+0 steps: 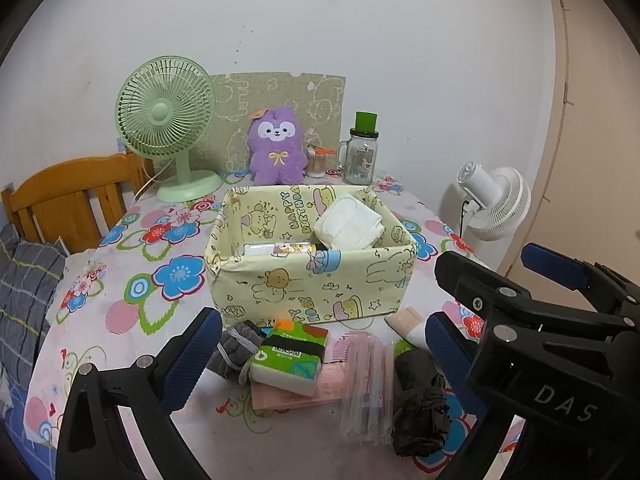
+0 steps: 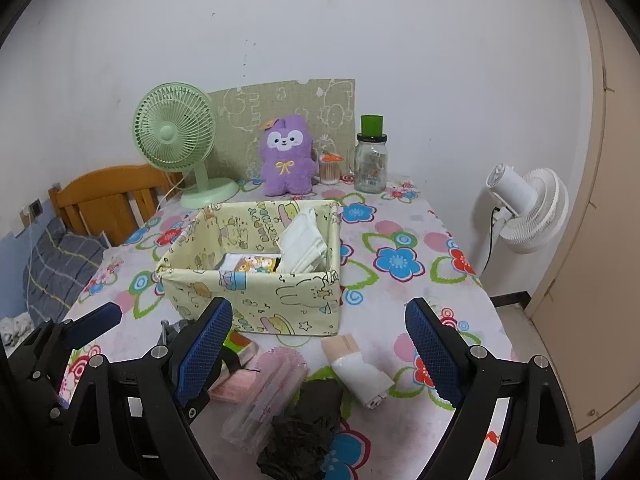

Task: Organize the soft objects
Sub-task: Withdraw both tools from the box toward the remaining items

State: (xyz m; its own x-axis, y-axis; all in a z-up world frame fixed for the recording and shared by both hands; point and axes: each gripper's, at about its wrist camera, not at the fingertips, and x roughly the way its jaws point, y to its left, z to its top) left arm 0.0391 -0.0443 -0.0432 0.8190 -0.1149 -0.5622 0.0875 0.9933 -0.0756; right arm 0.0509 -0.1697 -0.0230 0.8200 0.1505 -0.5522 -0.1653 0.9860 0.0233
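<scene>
A yellow cartoon-print fabric box (image 1: 304,284) (image 2: 256,296) stands mid-table and holds a folded white cloth (image 1: 348,224) (image 2: 302,246) and a flat packet. In front of it lie a grey cloth roll (image 1: 234,354), a green tissue pack (image 1: 290,358), a pink packet (image 1: 296,394), a clear pink comb pack (image 1: 366,380) (image 2: 266,390), a crumpled black bag (image 1: 420,404) (image 2: 306,428) and a beige-and-white roll (image 2: 356,370). My left gripper (image 1: 320,356) is open above the tissue pack. My right gripper (image 2: 320,348) is open above the beige roll and black bag.
At the back stand a green desk fan (image 1: 168,128), a purple plush toy (image 1: 276,148), a cotton-swab jar (image 1: 318,162) and a glass jar with a green lid (image 1: 360,152). A wooden headboard (image 1: 76,196) and pillow are left; a white fan (image 2: 528,208) stands right of the table.
</scene>
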